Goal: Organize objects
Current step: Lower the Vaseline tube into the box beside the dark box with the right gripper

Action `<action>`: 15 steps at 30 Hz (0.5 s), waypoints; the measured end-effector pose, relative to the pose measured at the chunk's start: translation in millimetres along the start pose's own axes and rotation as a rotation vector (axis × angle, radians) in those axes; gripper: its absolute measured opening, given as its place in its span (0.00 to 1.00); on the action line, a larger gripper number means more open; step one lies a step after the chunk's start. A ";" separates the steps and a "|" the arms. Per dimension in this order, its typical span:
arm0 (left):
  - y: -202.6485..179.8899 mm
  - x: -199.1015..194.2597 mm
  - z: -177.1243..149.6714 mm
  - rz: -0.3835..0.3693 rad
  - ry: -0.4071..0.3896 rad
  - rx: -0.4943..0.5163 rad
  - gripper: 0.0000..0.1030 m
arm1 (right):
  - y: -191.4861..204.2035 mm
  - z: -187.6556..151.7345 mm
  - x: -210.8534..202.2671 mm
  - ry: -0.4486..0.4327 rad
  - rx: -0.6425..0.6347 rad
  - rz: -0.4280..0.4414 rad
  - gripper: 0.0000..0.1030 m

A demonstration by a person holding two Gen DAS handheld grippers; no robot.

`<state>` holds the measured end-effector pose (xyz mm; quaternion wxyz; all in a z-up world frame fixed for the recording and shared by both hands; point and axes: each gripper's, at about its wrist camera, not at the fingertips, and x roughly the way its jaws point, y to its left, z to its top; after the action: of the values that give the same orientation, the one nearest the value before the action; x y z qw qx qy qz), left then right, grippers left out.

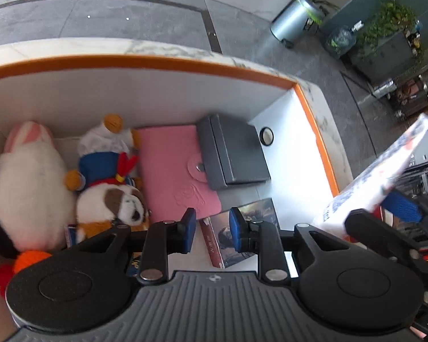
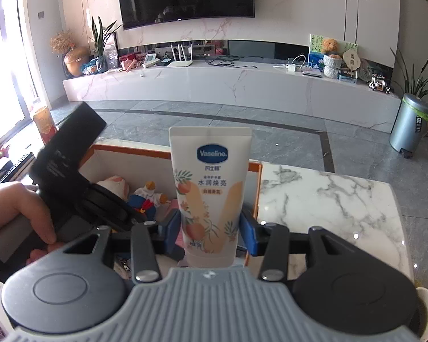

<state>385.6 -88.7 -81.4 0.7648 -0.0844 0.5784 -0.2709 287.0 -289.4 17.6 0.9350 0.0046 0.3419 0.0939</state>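
Observation:
An orange-rimmed white box [image 1: 157,62] holds a white plush [image 1: 28,182], a blue-dressed doll [image 1: 105,165], a brown-and-white plush dog [image 1: 114,202], a pink wallet [image 1: 171,168], a grey case [image 1: 234,154] and a small book with a red spine [image 1: 214,242]. My left gripper [image 1: 213,229] hovers over the book, jaws narrowly apart and open, with nothing pressed between the blue pads. My right gripper [image 2: 211,235] is shut on an upright white Vaseline tube [image 2: 211,182], held just beyond the box's right wall [image 2: 255,188]. In the left wrist view the tube [image 1: 371,182] shows at the right.
The box stands on a white marble table [image 2: 328,199]. A hand [image 2: 17,213] holds the left gripper's handle at the left of the right wrist view. A small black ring [image 1: 266,136] lies on the box floor. A metal bin [image 2: 411,125] stands on the grey floor beyond.

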 end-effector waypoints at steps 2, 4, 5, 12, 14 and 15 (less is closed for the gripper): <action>5.1 -13.6 2.2 0.012 -0.038 -0.011 0.28 | 2.9 4.6 9.8 0.027 0.013 0.011 0.46; 6.8 -25.2 4.8 0.025 -0.072 -0.012 0.28 | 6.7 7.8 23.3 0.072 0.034 0.008 0.46; 8.6 -28.9 4.0 0.028 -0.081 -0.014 0.28 | 9.1 8.8 30.0 0.091 0.041 0.005 0.46; 14.6 -33.4 -2.2 0.006 -0.092 -0.030 0.28 | 28.8 11.1 74.9 0.205 -0.046 -0.067 0.46; 17.1 -34.4 -6.5 -0.002 -0.088 -0.030 0.28 | 27.6 11.7 85.6 0.243 -0.049 -0.085 0.46; 17.2 -33.7 -7.4 -0.003 -0.085 -0.028 0.28 | 26.5 11.7 90.2 0.262 -0.044 -0.092 0.46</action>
<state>377.9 -55.7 -63.0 0.7871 -0.1076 0.5488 -0.2602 357.4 -246.6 -29.1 0.8856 -0.0441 0.4586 0.0583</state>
